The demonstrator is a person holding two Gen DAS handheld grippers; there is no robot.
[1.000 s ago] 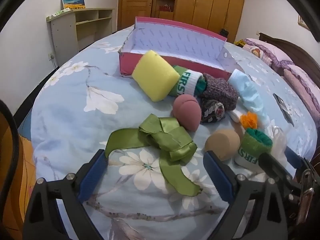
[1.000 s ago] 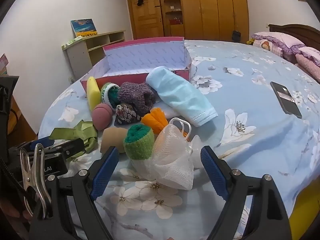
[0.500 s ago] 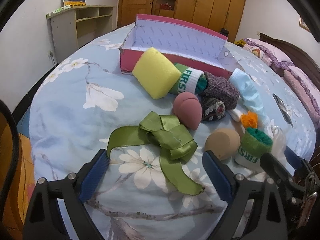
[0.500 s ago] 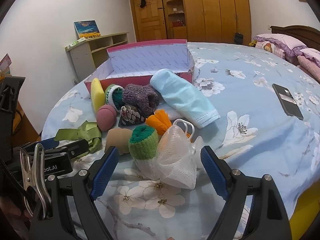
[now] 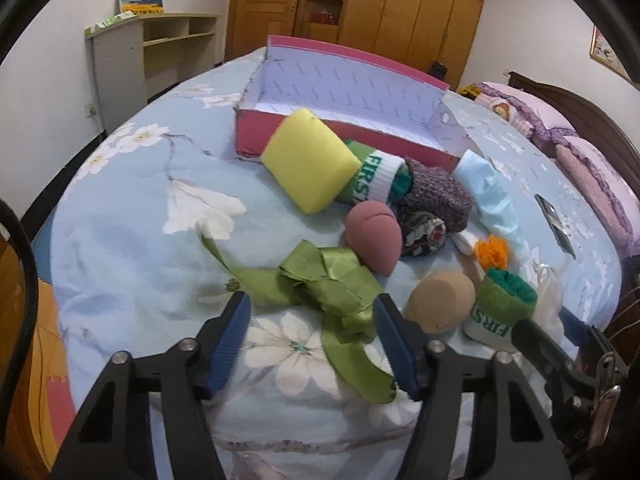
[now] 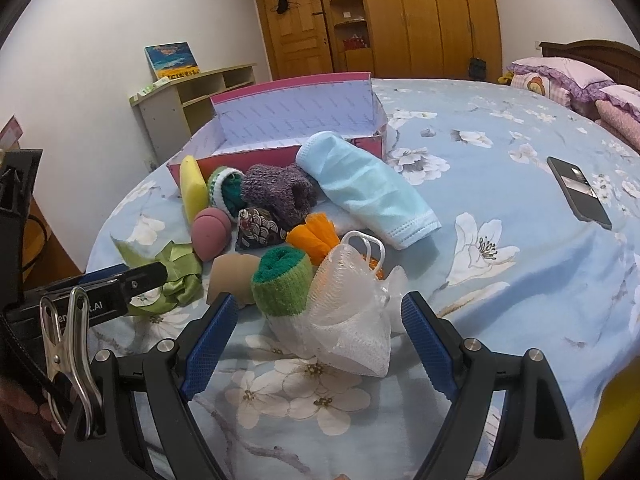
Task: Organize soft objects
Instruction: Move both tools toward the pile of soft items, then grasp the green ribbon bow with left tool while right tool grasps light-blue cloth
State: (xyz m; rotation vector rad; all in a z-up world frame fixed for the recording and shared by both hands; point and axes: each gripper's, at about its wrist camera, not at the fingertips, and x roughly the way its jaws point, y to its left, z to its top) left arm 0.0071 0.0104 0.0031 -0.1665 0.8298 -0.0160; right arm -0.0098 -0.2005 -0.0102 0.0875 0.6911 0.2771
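Note:
A crumpled green ribbon lies on the flowered bedspread between the blue pads of my left gripper, whose jaws are closing; the pads stand at its sides and do not clearly press it. Behind it lie a pink sponge, a tan sponge, a yellow sponge, rolled green socks and a purple knit sock. The pink box stands open at the back. My right gripper is open, just short of a white mesh puff.
A light blue mask leans on the box, with an orange cloth below it. A black phone lies on the bed to the right. Pillows, a wooden wardrobe and a low shelf stand beyond the bed.
The left gripper's jaws have narrowed around the green ribbon and the ribbon is bunched tighter. The right gripper has stayed where it was.

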